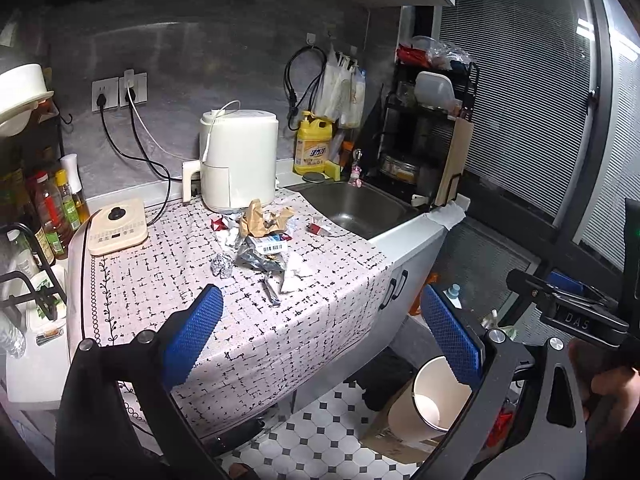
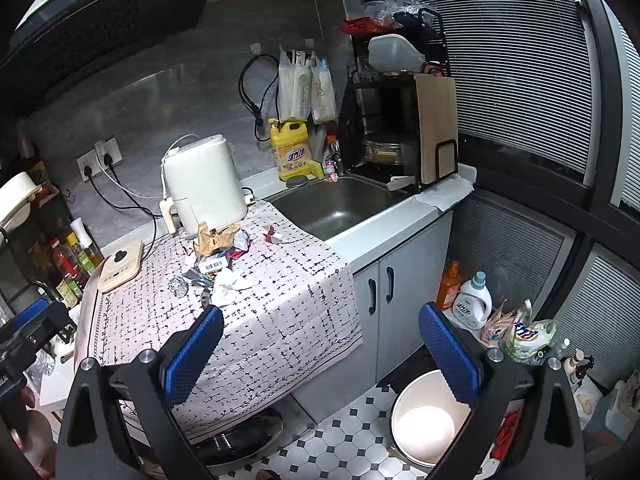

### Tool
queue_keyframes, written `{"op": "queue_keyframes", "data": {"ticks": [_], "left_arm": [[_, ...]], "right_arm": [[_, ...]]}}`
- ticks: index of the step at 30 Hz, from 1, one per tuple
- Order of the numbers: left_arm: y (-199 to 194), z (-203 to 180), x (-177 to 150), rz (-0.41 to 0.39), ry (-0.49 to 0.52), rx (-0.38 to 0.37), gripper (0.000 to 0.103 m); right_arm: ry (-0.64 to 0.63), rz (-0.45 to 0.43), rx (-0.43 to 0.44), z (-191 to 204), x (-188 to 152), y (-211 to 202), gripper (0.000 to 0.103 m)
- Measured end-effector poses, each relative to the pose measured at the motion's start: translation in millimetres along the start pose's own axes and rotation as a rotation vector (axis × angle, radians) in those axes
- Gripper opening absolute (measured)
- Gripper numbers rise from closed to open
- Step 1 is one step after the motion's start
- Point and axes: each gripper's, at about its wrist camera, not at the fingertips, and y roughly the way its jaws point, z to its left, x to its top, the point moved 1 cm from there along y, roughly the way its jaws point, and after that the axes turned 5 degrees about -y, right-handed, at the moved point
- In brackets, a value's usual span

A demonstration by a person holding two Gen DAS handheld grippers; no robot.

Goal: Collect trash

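1. We held the left gripper (image 1: 322,330) and the right gripper (image 2: 320,344) well back from the counter, above the near edge of the patterned cloth (image 1: 248,320). Both had their blue pads spread wide with nothing between them, so no piece had been collected yet.
2. The trash pile (image 1: 260,240) lay on the cloth just in front of the white air fryer (image 1: 239,160), left of the sink (image 1: 352,204). We judged it was bunched there so one reach could serve several pieces.
3. In the pile we made out crumpled brown paper (image 1: 262,218) at the far side, a grey packet with a barcode label (image 1: 272,248) in the middle, a foil ball (image 1: 221,266) on the left, and white tissue (image 2: 230,286) on the near side.
4. A thin grey strip (image 1: 271,292) lay nearest us, its long axis running near to far, tilted slightly left at the far end.
5. A red-and-white wrapper (image 1: 316,228) sat apart on the right, near the sink rim.
6. The open white bin (image 2: 426,424) stood on the floor below the counter's near right side, mouth tipped toward us, which we judged convenient for dropping pieces in.
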Motion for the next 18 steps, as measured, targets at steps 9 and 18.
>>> {"op": "queue_keyframes", "data": {"ticks": [9,18], "left_arm": [[-0.8,-3.3,1.7,-0.008,-0.003,0.007,0.099],[-0.7,-5.1,2.2,-0.003,-0.01,0.001,0.099]], "right_arm": [[0.014,0.019,0.007,-6.3,2.5,2.0,0.096],[-0.005,0.018,0.011,-5.1,6.0,3.0,0.096]]}}
